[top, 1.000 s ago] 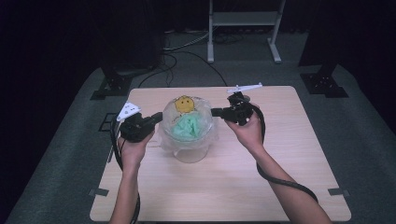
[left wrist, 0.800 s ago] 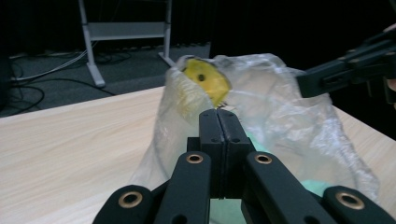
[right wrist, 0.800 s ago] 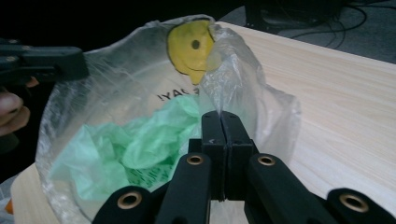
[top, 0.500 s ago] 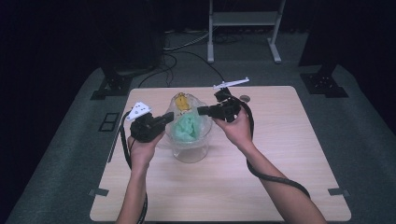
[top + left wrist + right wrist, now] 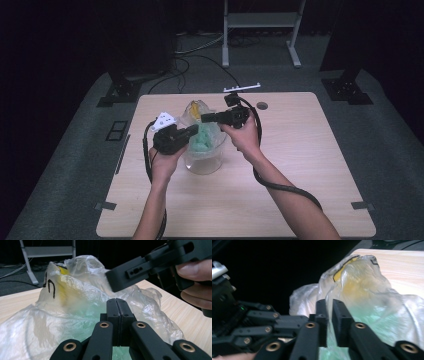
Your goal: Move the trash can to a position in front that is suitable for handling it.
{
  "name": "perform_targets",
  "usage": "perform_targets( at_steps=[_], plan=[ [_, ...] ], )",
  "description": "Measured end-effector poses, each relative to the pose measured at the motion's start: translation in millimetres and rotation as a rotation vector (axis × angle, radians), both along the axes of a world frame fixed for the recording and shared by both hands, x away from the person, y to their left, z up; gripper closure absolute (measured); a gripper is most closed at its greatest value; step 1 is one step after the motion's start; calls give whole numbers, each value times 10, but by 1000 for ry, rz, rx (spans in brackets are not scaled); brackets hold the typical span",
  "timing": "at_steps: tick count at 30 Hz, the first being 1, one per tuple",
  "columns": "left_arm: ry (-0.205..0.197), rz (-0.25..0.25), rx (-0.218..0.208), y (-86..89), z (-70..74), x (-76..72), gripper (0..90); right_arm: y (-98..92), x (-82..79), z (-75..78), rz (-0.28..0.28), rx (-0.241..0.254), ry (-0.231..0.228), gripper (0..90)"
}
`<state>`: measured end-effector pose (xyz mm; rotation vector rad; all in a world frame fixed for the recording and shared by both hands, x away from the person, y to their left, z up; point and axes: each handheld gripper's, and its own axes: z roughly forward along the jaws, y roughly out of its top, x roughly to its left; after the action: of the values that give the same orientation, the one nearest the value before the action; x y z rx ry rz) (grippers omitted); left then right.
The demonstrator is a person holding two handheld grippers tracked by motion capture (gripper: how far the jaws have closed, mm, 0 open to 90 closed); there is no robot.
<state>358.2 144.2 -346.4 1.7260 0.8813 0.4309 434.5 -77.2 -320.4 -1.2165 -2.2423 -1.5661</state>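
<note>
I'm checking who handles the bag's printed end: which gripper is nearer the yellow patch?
Right. The right gripper sits beside the yellow patch; the left gripper is lower, by the green contents.

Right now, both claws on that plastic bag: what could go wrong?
1. The right claw has just been opening with bag film in its gap; the plastic bag could slip free and sag.
2. The left claw is shut on thin film; pulling the claws apart might tear it.
3. The yellow item and green contents could spill onto the table.
</note>
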Motion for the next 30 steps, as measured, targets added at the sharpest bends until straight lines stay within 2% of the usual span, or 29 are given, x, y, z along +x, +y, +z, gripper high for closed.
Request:
perform_targets(
  at_steps=[6, 10, 12, 15, 17, 18, 20, 24, 25, 27, 29, 30],
  plan=[
    [2, -10, 9, -36, -5, -8, 900, 31, 57, -29, 0, 40, 41, 628],
    [1, -25, 13, -85, -14, -8, 900, 86, 69, -28, 8, 32, 42, 561],
    [2, -28, 13, -97, -19, -6, 900, 132, 70, -19, 3, -3, 34, 554],
    [0, -34, 17, -105, -16, -16, 900, 197, 74, -15, -13, -57, 25, 625],
    [-4, -37, 21, -99, -11, -23, 900, 232, 74, -19, -31, -96, 26, 745],
    [-4, -37, 20, -90, -10, -26, 898, 238, 74, -25, -33, -102, 23, 815],
    [-6, -42, 2, -64, -7, -39, 868, 237, 68, -27, -35, -101, 21, 883],
    [-20, -28, -30, 21, 23, -96, 701, 210, 68, -26, -43, -100, 16, 897],
    [-22, -23, -34, 38, 30, -105, 635, 196, 71, -28, -44, -92, 21, 899],
    [-37, -19, -50, 92, 51, -140, 576, 167, 73, -27, -45, -76, 23, 900],
    [-46, -16, -60, 135, 70, -169, 476, 138, 77, -25, -43, -64, 26, 900],
    [-55, -19, -68, 154, 78, -187, 459, 125, 80, -23, -44, -54, 27, 900]
  ],
)
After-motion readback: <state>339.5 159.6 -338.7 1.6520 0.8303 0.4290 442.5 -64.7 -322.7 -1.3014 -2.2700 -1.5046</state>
